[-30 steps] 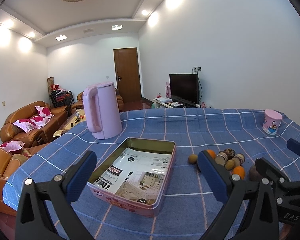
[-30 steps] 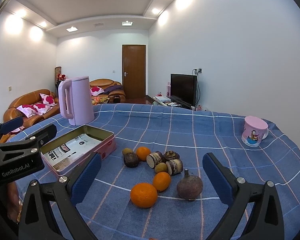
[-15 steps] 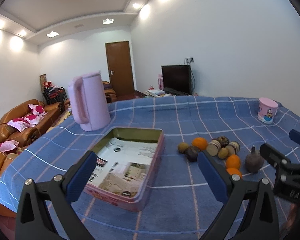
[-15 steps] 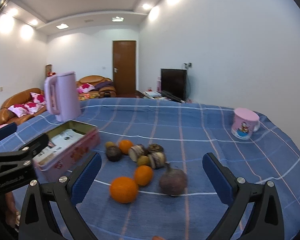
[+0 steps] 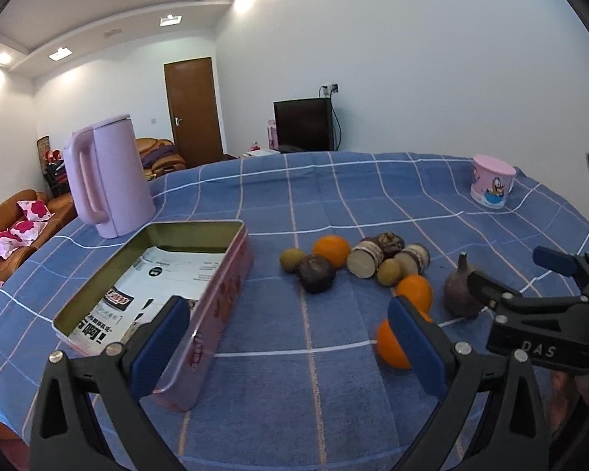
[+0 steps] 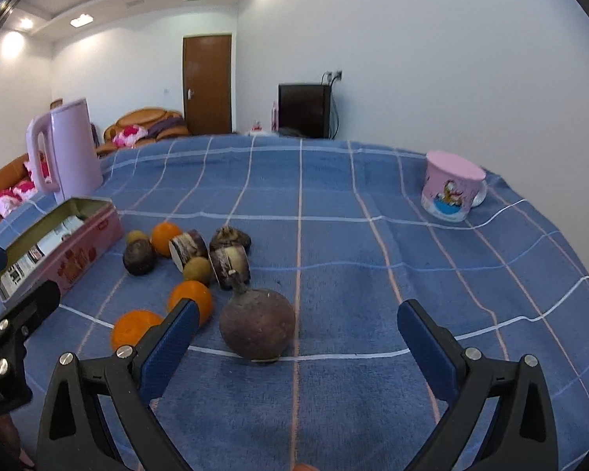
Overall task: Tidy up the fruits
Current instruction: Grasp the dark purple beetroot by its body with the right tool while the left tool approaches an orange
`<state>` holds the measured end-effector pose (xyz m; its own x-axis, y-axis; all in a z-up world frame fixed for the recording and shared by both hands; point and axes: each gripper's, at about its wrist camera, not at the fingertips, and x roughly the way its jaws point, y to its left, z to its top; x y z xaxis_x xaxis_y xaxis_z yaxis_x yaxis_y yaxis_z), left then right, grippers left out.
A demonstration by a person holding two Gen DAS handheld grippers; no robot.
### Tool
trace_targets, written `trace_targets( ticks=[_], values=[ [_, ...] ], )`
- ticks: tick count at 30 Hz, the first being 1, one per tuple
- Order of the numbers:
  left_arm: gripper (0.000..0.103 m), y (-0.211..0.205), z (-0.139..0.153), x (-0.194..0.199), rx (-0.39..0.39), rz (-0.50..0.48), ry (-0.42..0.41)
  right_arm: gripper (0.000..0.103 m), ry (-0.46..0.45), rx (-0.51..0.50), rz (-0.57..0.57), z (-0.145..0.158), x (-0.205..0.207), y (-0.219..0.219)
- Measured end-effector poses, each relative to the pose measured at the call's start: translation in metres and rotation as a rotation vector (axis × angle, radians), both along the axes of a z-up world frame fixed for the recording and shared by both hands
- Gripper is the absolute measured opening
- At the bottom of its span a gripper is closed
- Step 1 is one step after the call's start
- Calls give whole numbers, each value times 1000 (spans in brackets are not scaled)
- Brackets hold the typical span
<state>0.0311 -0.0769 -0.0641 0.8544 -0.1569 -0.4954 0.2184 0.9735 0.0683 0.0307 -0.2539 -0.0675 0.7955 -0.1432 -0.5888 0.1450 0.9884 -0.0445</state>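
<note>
Two hand-held claws hover over a blue checked bench (image 6: 333,204). Ahead and left of the left claw (image 5: 290,337), jaws apart and empty, sits an open pink tin (image 5: 224,290). The fruits (image 5: 330,251) are clustered ahead and to its right. The right claw (image 6: 298,337), jaws also wide apart, has a dark round fruit (image 6: 257,325) just ahead between its fingers, oranges (image 6: 190,298) close to its left finger. Closing off-centre could likely roll the fruit away or nudge those oranges.
</note>
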Motion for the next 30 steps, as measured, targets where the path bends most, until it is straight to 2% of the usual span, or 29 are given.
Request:
trace_targets(
  ticks=[2, 4, 12, 14, 17, 18, 20, 27, 29, 30],
  values=[
    [103, -1, -1, 1, -2, -2, 3, 97, 41, 19, 18, -4, 7, 0],
    [103, -2, 0, 2, 0, -5, 6, 88, 87, 38, 35, -8, 15, -1],
    [103, -10, -4, 8, -1, -38, 37, 85, 190, 58, 53, -18, 33, -4],
    [103, -13, -4, 9, -1, -46, 43, 81, 201, 74, 65, -19, 37, -6],
    [103, -18, -6, 10, -9, -71, 57, 70, 201, 113, 103, -21, 37, -6],
    [103, -19, -7, 10, -9, -75, 62, 53, 195, 147, 139, -21, 36, -6],
    [103, -21, -8, 10, -8, -83, 69, 53, 192, 145, 128, -20, 33, -7],
    [103, -34, -12, 8, -4, -125, 90, 53, 65, 219, 80, -16, -1, -26],
    [103, -39, -15, 8, 7, -138, 98, 53, 41, 196, 53, -12, -3, -31],
    [103, -42, -16, 8, 18, -143, 97, 53, 28, 216, 45, -12, -6, -36]
  ],
)
